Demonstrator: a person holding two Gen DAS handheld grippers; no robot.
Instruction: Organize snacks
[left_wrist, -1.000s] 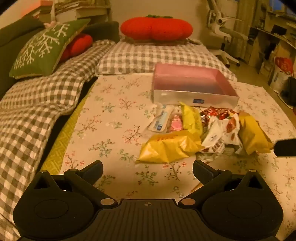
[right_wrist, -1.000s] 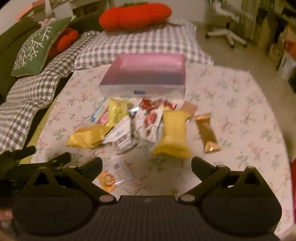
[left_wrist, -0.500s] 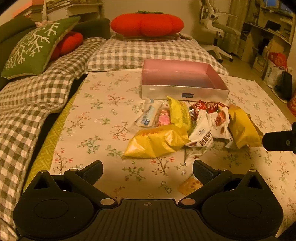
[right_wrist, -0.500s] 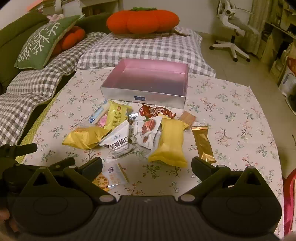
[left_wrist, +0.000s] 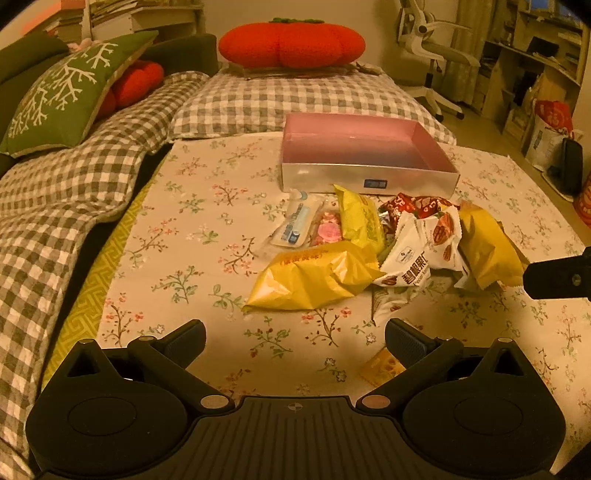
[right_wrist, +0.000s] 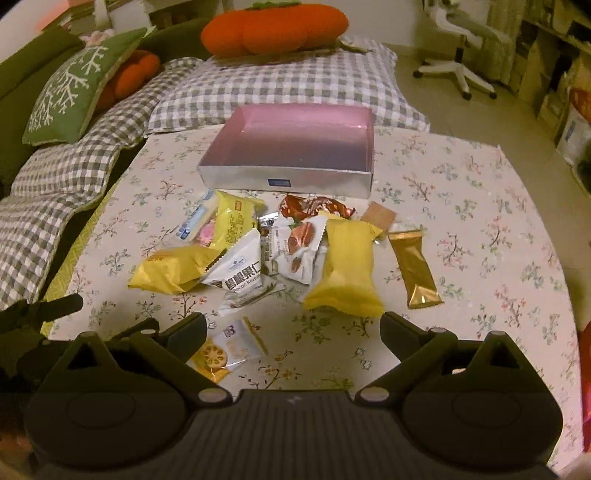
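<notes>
A pile of snack packets lies on the floral cloth in front of an empty pink-lined silver box (left_wrist: 367, 168) (right_wrist: 291, 162). The pile holds yellow bags (left_wrist: 314, 280) (right_wrist: 349, 266), white nut packets (left_wrist: 406, 266) (right_wrist: 240, 273), a red wrapper (right_wrist: 314, 206), a gold bar (right_wrist: 415, 269) and a lotus-root chip packet (right_wrist: 229, 349). My left gripper (left_wrist: 295, 338) is open and empty, hovering before the nearest yellow bag. My right gripper (right_wrist: 291, 332) is open and empty, just short of the big yellow bag. A right finger shows in the left wrist view (left_wrist: 557, 277).
Checked cushions (left_wrist: 288, 99) border the table at the back and left. A green snowflake pillow (left_wrist: 66, 107) and a red pumpkin cushion (left_wrist: 291, 44) lie beyond. A white office chair (right_wrist: 458, 66) and shelves stand at the right.
Both grippers have drawn back and risen slightly, so the pile and box sit more central in both views. Both stay open and empty.
</notes>
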